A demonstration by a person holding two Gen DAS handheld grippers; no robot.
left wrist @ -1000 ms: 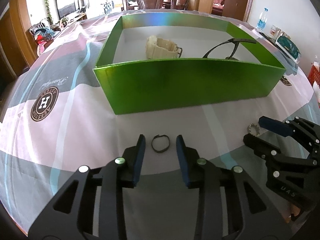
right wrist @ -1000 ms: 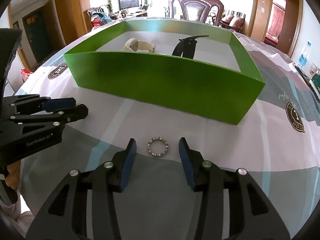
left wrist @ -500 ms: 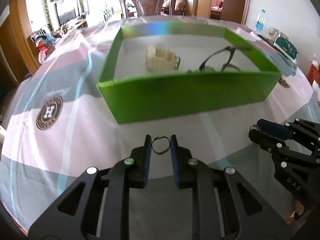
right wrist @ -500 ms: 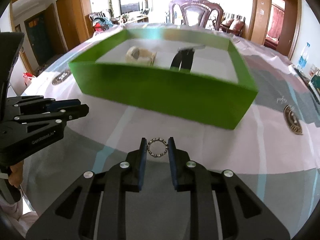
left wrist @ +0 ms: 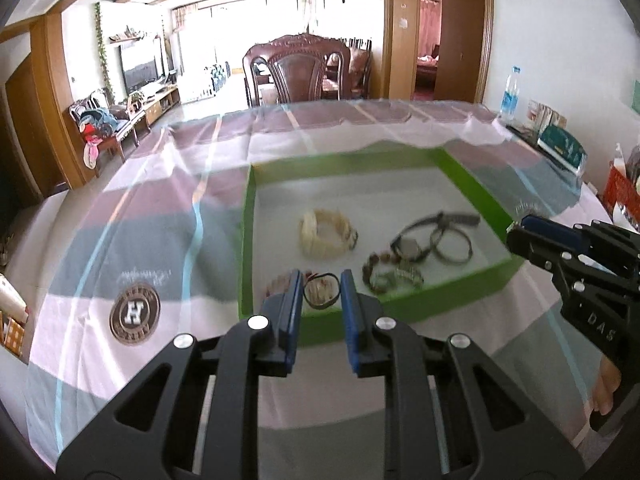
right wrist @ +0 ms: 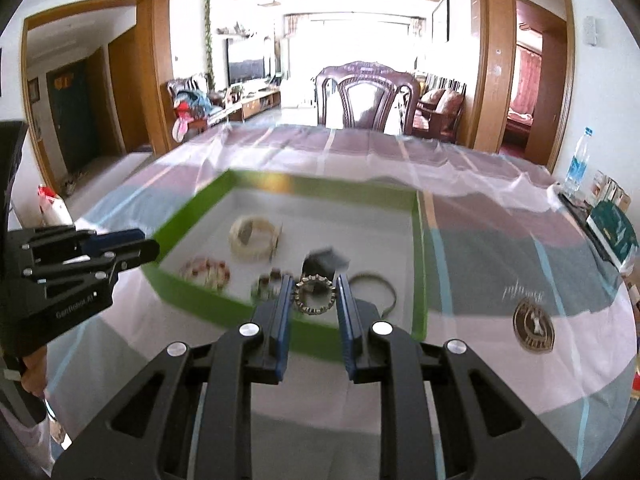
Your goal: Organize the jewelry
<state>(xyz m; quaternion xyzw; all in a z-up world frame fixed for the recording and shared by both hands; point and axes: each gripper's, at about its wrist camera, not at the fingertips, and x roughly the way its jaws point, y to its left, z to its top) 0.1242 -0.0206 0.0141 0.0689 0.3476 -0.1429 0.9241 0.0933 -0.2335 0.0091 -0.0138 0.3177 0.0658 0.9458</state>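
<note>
My left tongs (left wrist: 321, 294) are clenched on a thin dark ring (left wrist: 321, 291), which sits pinched between the two blue pads above the near edge of the green box (left wrist: 472, 184). My right tongs (right wrist: 313, 295) are clenched on a beaded ring (right wrist: 314, 294) with a studded metal rim, held the same way between the pads, over the near wall of the box. Both rings are lifted clear of the bench (left wrist: 160, 216), which carries a cloth in pink, grey and white bands with a round brown emblem (left wrist: 134, 313). Inside the box, on its white floor, I can see a cream bracelet (left wrist: 325, 233) toward the middle, a watch (left wrist: 412, 246) to its right with a dark hoop (left wrist: 452, 246) just beside it, a beaded bracelet (left wrist: 390, 274) near the front wall, and a red and pale bead string (right wrist: 205, 271) close to the left front corner; the motion blur keeps me from telling which of these touch. From the left camera the right tongs appear at the right side, level with the right wall of the box; from the right camera the left tongs show at the left, near the box's left front corner. A wooden chair (right wrist: 368, 100) stands past the far end of the bench, and a water bottle (left wrist: 510, 92) stands off to the right.
</note>
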